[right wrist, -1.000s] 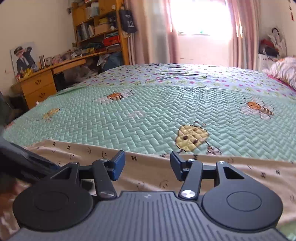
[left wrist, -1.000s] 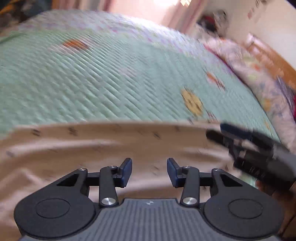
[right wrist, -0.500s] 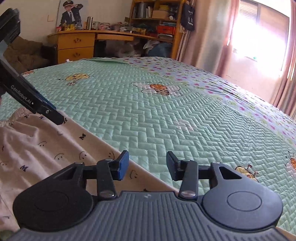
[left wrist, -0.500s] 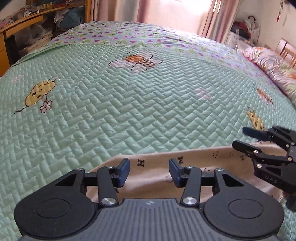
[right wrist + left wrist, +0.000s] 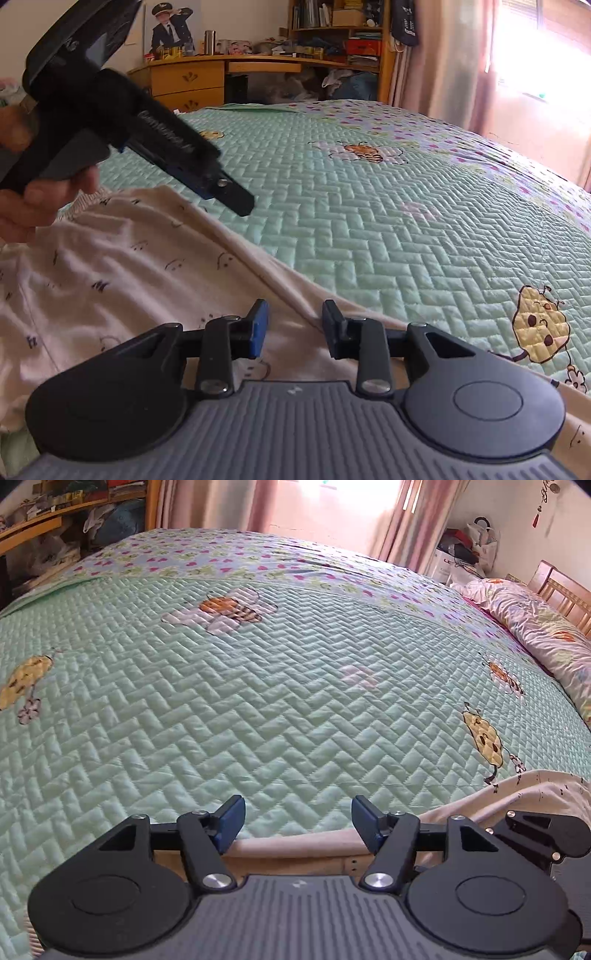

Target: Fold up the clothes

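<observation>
Two grippers over cream garment [image 5: 122, 266], left gripper [image 5: 297, 821] widening, right gripper [image 5: 295, 326] narrowing, nothing grasped, print unreadable.

Pretty sunny bedroom. A big bed fills most of both views, covered in a mint green quilted bedspread [image 5: 258, 709] with bees and little cartoon patches. At 12 o'clock in the left view there's a bright window [image 5: 332, 502] behind pink curtains [image 5: 413, 520]. A wooden headboard [image 5: 561, 590] and rumpled floral bedding [image 5: 532, 627] sit at 2 o'clock. In the right view, a wooden desk [image 5: 207, 79] and cluttered bookshelf [image 5: 343, 33] stand at 11 to 12 o'clock, with a framed portrait [image 5: 171, 26] on the pale wall.
</observation>
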A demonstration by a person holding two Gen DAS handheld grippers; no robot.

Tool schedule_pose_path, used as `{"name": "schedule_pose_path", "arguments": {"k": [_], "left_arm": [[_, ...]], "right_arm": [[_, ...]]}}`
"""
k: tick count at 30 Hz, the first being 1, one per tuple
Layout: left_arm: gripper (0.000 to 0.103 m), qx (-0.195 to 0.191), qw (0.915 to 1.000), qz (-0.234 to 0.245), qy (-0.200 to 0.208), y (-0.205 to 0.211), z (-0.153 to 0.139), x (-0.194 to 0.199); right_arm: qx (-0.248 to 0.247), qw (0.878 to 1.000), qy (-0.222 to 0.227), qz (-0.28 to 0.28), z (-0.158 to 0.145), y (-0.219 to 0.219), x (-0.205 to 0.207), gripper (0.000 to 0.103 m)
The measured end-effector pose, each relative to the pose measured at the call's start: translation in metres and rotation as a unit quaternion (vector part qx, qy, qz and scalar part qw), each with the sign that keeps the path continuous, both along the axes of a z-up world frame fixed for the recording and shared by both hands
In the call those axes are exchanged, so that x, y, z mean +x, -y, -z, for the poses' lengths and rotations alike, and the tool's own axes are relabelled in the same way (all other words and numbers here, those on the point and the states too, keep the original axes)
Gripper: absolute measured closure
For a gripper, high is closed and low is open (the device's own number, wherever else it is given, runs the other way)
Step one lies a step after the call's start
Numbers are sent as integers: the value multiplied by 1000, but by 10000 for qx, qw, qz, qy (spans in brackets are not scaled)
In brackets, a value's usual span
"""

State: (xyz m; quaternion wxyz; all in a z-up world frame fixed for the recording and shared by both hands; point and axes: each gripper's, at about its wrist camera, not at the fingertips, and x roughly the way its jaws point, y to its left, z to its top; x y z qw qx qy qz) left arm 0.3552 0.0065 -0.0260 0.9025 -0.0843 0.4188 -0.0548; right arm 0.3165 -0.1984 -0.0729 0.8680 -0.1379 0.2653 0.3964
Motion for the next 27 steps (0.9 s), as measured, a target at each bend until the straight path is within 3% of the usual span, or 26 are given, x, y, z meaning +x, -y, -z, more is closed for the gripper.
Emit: {"name": "schedule_pose_path", "arguments": {"k": [3, 8, 14, 20, 26, 27], "left_arm": [[37, -6, 9999, 59, -145, 9, 10, 2], [34, 325, 9992, 216, -128, 21, 23, 0], [30, 305, 9993, 220, -63, 22, 23, -7], [29, 343, 9991, 257, 13, 23, 24, -13], [27, 376, 9990, 242, 59, 24, 22, -16], [27, 348, 9992, 207, 72, 22, 21, -18]], "right_arm": [[56, 10000, -20, 29, 0, 2, 3, 68], [149, 9998, -80, 95, -5, 13, 6, 69], [-329, 9968, 661, 302, -22, 28, 20, 70], [-1226, 9880, 852, -394, -9, 19, 33, 70], [-1396, 9847, 622, -835, -8, 17, 42, 70], [-1382, 9852, 513, -875, -9, 18, 44, 79]]}}
